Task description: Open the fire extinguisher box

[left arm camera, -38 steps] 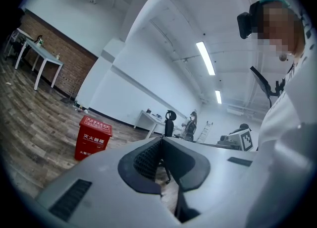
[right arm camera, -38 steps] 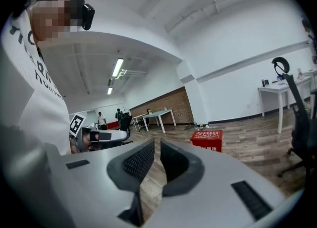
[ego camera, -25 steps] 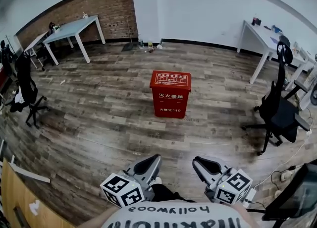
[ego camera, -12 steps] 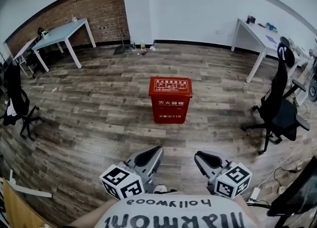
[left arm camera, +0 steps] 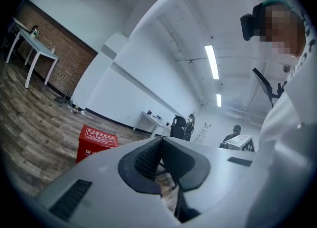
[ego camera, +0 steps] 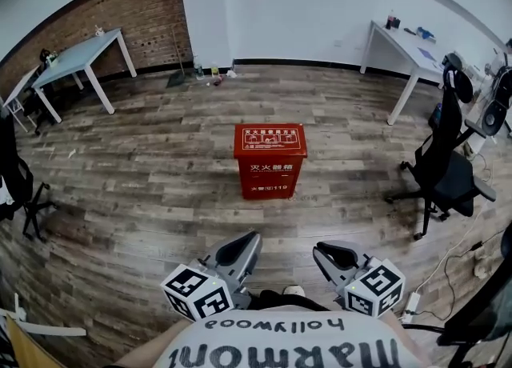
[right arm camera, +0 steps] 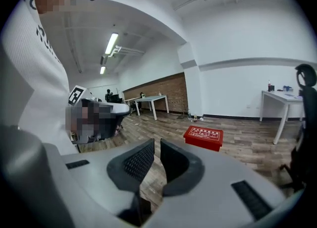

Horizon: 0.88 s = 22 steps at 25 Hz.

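Sparse open-plan office: white desks [ego camera: 80, 56], black swivel chairs [ego camera: 445, 173], wood-look floor [ego camera: 144, 198], brick wall [ego camera: 136, 14].

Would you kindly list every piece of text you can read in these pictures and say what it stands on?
"灭火器箱": front of the red box.
"119": line beneath it; the characters before it are too small.
The white label on the lid: too small to read.
"hollywood", upside down: the person's shirt.
"Marmon", upside down, end cut off: same shirt.

The red fire extinguisher box [ego camera: 270, 162] stands closed on the wooden floor [ego camera: 144, 190] at frame centre; the left gripper [ego camera: 242, 242] and right gripper [ego camera: 326, 253] sit below, well apart from it.
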Available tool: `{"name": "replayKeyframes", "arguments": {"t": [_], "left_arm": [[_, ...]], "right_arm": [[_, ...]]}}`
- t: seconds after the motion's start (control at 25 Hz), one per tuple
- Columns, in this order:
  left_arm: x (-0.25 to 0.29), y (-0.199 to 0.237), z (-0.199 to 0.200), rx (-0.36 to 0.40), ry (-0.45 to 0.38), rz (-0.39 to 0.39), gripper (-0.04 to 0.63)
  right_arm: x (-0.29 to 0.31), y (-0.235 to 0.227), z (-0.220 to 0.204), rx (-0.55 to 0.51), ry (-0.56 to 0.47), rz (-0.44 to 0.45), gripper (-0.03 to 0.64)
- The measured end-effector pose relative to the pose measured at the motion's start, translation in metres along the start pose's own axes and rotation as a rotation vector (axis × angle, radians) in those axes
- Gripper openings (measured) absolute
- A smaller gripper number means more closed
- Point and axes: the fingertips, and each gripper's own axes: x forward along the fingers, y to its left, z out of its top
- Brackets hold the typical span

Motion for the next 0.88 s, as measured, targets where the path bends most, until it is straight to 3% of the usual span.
{"name": "replayKeyframes", "arguments": {"t": [0.32, 0.88], "left_arm": [[0.025, 0.024, 0.001, -0.032, 0.014, 0.032, 0.005], [0.098, 0.058, 0.032, -0.01, -0.029, 0.11, 0.005]], "right_arm": [[0.021, -0.025, 0.005, 0.002, 0.027, 0.016, 0.043], [0.067, -0.119, 0.035, 0.019, 0.026, 0.087, 0.043]]}}
